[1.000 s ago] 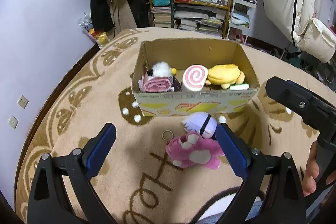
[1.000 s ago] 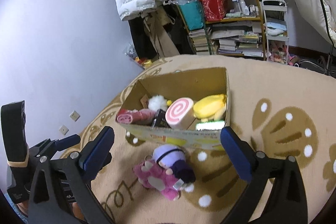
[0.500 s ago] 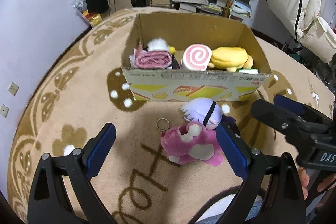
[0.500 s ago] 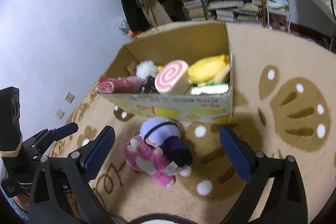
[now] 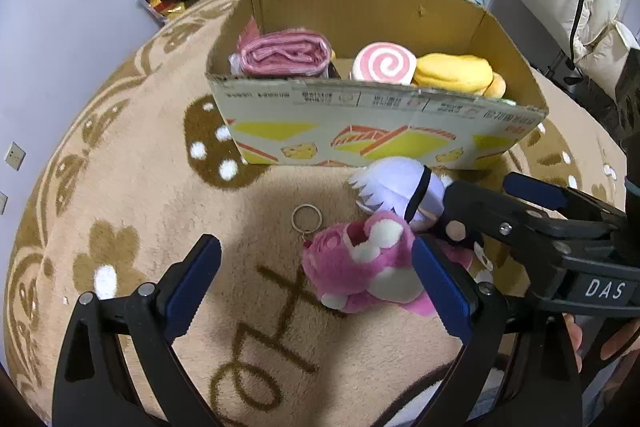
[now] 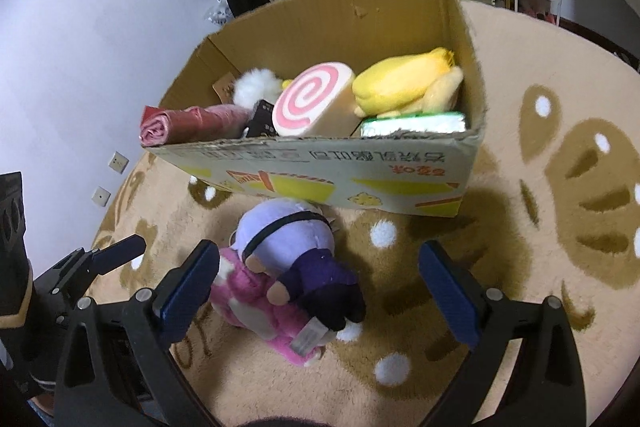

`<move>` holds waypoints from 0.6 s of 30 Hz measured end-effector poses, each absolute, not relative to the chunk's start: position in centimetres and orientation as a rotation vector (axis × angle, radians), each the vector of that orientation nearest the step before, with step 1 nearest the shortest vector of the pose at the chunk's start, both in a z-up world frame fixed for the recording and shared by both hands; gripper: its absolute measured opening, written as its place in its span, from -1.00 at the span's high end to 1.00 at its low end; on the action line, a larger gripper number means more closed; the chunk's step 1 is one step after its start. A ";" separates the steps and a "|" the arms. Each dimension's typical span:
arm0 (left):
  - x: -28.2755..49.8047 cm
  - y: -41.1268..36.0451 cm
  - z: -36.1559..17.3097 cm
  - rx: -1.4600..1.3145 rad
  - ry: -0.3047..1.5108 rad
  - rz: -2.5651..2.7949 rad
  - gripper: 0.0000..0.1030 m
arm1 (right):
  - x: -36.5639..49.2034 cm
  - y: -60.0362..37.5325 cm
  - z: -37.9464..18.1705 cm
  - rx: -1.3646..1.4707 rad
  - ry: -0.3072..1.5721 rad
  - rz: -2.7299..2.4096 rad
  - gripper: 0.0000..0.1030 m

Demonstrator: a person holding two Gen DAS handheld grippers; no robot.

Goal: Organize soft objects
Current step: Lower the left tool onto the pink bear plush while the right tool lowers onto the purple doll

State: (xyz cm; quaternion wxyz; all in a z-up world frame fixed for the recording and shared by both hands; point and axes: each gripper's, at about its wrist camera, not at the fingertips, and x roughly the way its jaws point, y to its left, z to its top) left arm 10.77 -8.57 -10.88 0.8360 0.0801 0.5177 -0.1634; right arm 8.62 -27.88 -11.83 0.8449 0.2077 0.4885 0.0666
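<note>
Evidently, both grippers, left (image 5: 316, 283) and right (image 6: 320, 289), stood spread wide and empty, bracketing the purple-haired doll (image 6: 288, 247) lying atop the pink plush (image 5: 360, 267), just near of the cardboard box (image 5: 376, 131), for pickup.

A plush doll (image 6: 280, 247) with a pale lilac head, a black band across it and a dark purple body lay on its side on the rug, between the right gripper's spread fingers (image 6: 188, 283), nearer the left-hand one. Beneath it lay a pink plush (image 5: 360, 263) with white patches, touching the left gripper's right-hand finger (image 5: 436, 283). Beyond the fingertips stood an open cardboard box (image 5: 376, 123) holding a rolled pink cloth (image 5: 284, 53), a pink-swirl roll cushion (image 6: 312, 99) and a yellow plush (image 6: 404, 83).
</note>
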 end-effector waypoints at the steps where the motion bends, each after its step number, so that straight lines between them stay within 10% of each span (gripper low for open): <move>1: 10.8 -8.7 -11.1 0.170 1.102 -0.350 -0.85 | 8.8 -27.8 -12.0 0.439 1.037 0.141 -1.00; 18: 11.5 -10.9 -14.2 0.187 1.171 -0.409 -0.85 | 10.5 -27.6 -15.6 0.536 1.143 0.193 -1.00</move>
